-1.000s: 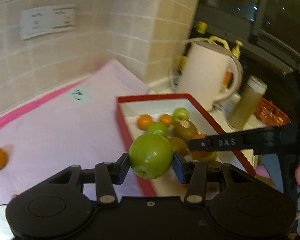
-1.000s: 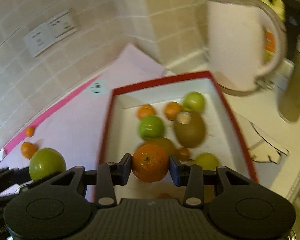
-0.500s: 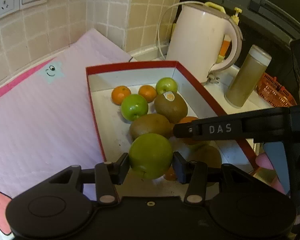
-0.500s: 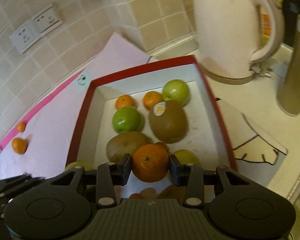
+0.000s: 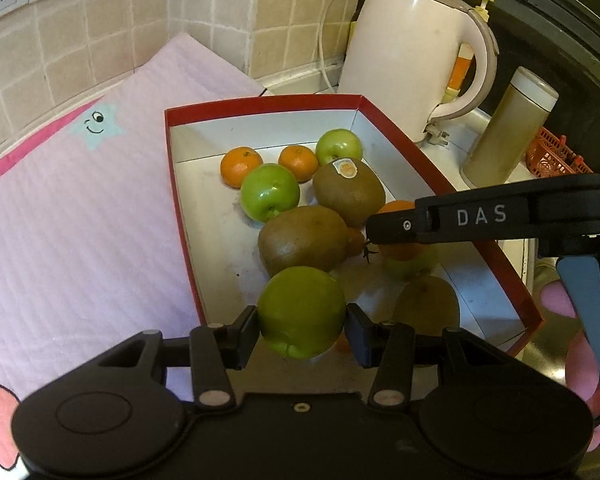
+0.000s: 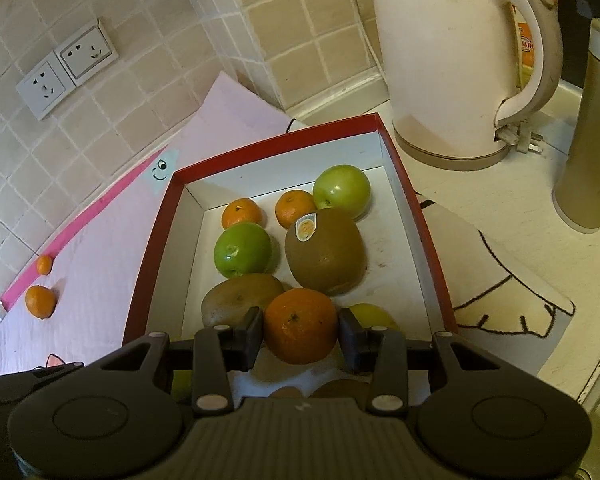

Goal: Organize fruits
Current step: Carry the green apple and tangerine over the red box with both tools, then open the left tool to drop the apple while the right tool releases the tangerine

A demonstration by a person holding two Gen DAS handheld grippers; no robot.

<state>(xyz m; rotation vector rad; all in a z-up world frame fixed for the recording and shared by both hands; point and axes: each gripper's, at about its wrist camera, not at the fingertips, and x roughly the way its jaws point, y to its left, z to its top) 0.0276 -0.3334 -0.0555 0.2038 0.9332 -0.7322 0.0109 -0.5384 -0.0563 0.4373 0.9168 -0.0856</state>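
Observation:
My left gripper (image 5: 302, 326) is shut on a green apple (image 5: 301, 310), held over the near end of the red-rimmed box (image 5: 260, 103). In the right wrist view my right gripper (image 6: 300, 336) is shut on an orange mandarin (image 6: 300, 325), also above the near part of the box (image 6: 274, 141). Inside the box lie two kiwis (image 5: 306, 238), two green apples (image 5: 270, 192) and two mandarins (image 5: 240, 162). The right gripper's black finger (image 5: 480, 218) reaches in from the right in the left wrist view, hiding more fruit beneath it.
A white kettle (image 6: 456, 56) and a tan bottle (image 6: 592, 128) stand right of the box. The box sits beside a pink mat (image 5: 76, 216). Two loose mandarins (image 6: 40, 300) lie on the mat at far left. Tiled wall with sockets (image 6: 66, 66) behind.
Both grippers have moved in over the box and sunk lower with their fruit still held. The left view swung from the mat's side onto the box.

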